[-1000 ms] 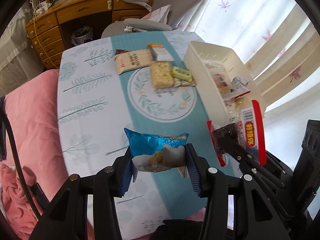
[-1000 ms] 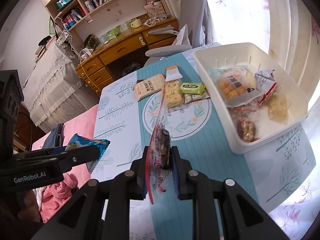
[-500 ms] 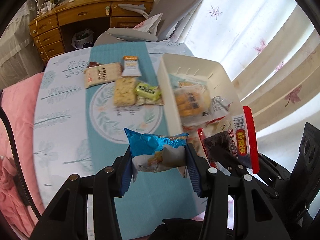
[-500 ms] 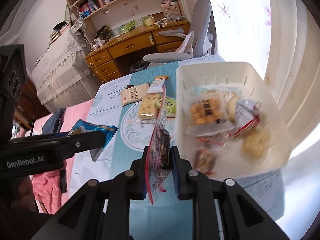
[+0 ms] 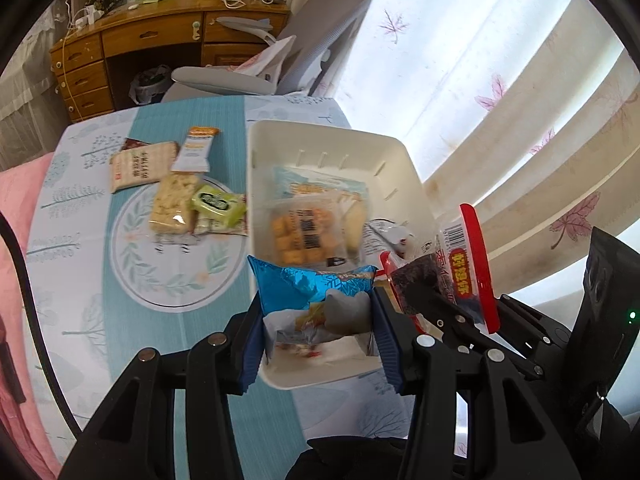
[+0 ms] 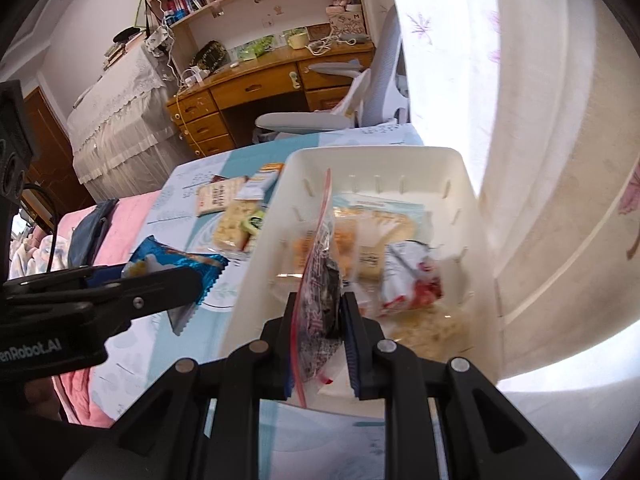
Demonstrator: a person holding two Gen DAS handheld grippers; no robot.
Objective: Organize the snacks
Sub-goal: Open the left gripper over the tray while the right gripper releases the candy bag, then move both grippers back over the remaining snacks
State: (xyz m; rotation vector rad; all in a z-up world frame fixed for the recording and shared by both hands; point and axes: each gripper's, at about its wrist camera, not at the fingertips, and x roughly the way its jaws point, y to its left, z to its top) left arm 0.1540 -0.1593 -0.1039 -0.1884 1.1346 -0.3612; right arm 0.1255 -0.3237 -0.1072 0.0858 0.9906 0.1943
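Note:
My left gripper (image 5: pixel 316 316) is shut on a blue foil snack packet (image 5: pixel 308 288), held above the near end of the white bin (image 5: pixel 332 136). My right gripper (image 6: pixel 318 316) is shut on a red-edged clear packet of dark snack (image 6: pixel 318 280), also over the bin (image 6: pixel 372 160); the same packet (image 5: pixel 452 276) shows at the right of the left wrist view. The left gripper (image 6: pixel 160 280) and its blue packet (image 6: pixel 176 258) appear at the left of the right wrist view. Inside the bin lie several wrapped snacks (image 5: pixel 304 232).
On the patterned tablecloth (image 5: pixel 100 260) left of the bin lie a beige cracker pack (image 5: pixel 140 166), a white-orange bar (image 5: pixel 194 152), a puffed rice bar (image 5: pixel 172 202) and a green packet (image 5: pixel 218 202). A grey chair (image 5: pixel 240 80) and wooden desk (image 5: pixel 140 40) stand beyond. Curtains (image 5: pixel 520 120) hang right.
Both grippers have swept to the right across the table with their packets, from over the tablecloth to above the white bin. Neither grip has changed.

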